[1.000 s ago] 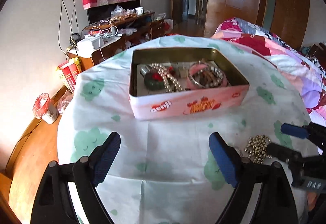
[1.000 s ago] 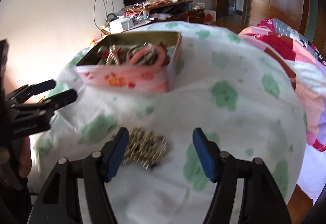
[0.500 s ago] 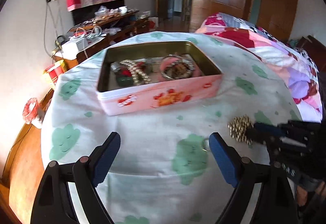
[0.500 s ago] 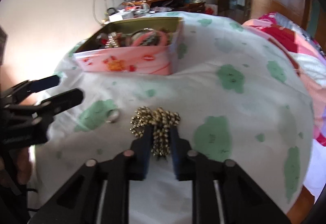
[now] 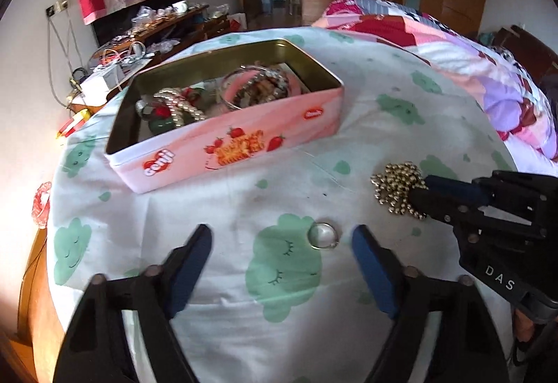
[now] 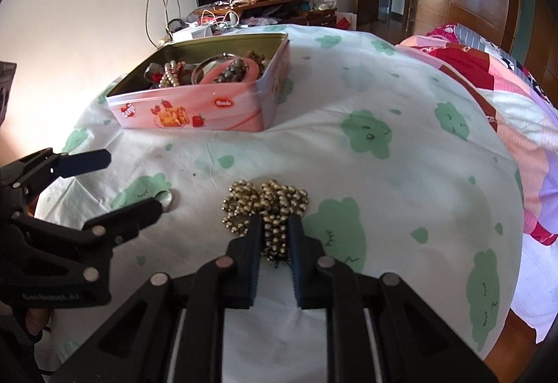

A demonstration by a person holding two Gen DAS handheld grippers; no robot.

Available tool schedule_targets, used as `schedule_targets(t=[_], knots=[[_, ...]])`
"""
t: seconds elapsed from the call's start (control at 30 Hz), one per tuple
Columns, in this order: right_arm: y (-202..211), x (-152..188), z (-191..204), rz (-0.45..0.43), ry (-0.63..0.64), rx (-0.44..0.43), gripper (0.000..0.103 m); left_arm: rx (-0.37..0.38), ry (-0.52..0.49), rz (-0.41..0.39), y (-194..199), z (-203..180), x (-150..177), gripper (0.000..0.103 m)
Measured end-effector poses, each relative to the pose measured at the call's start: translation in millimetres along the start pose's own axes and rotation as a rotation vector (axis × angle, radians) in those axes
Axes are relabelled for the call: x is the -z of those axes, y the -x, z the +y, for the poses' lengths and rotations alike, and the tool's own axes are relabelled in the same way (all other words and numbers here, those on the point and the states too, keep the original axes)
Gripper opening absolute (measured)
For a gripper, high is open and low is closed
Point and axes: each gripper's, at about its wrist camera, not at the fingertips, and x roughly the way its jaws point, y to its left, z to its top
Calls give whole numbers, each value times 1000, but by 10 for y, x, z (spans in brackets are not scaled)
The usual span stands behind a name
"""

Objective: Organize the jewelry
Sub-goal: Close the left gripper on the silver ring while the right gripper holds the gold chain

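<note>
A pink tin (image 5: 237, 145) (image 6: 195, 111) stands open on the white cloth with green clouds, holding pearl strands and bangles. A heap of gold bead chain (image 6: 265, 205) (image 5: 397, 187) lies near the table's front. My right gripper (image 6: 275, 226) is shut on the near end of the chain, which rests on the cloth. A silver ring (image 5: 322, 235) (image 6: 168, 198) lies on a green cloud. My left gripper (image 5: 280, 240) is open, its fingers on either side of the ring, just above the cloth.
A bed with a red and pink quilt (image 5: 470, 62) lies to the right of the table. A cluttered wooden sideboard (image 6: 258, 4) stands at the far wall. Wooden floor (image 5: 31, 295) shows beyond the table's left edge.
My right gripper closed on the bead chain. My left gripper moved right and forward, so the ring now lies between its open fingers.
</note>
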Motion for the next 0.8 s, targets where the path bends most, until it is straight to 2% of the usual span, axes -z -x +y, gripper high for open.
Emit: schedule_targets(t=[0.03, 0.1, 0.37, 0.4, 0.43, 0.5, 0.8], knots=[[3, 9, 3, -1, 1, 1, 17, 8, -3, 12, -21, -7, 4, 66], [5, 11, 5, -1, 2, 2, 17, 29, -2, 39, -68, 1, 7, 61], [7, 16, 6, -2, 7, 5, 17, 44, -31, 38, -84, -42, 8, 61], [5, 13, 8, -2, 5, 5, 17, 48, -41, 35, -79, -57, 6, 53], [5, 13, 9, -1, 6, 5, 17, 54, -53, 27, -66, -71, 8, 37], [7, 15, 13, -2, 9, 4, 17, 68, -70, 14, -43, -96, 23, 21], [31, 18, 41, -9, 14, -13, 17, 77, -20, 1, 17, 53, 63, 20]])
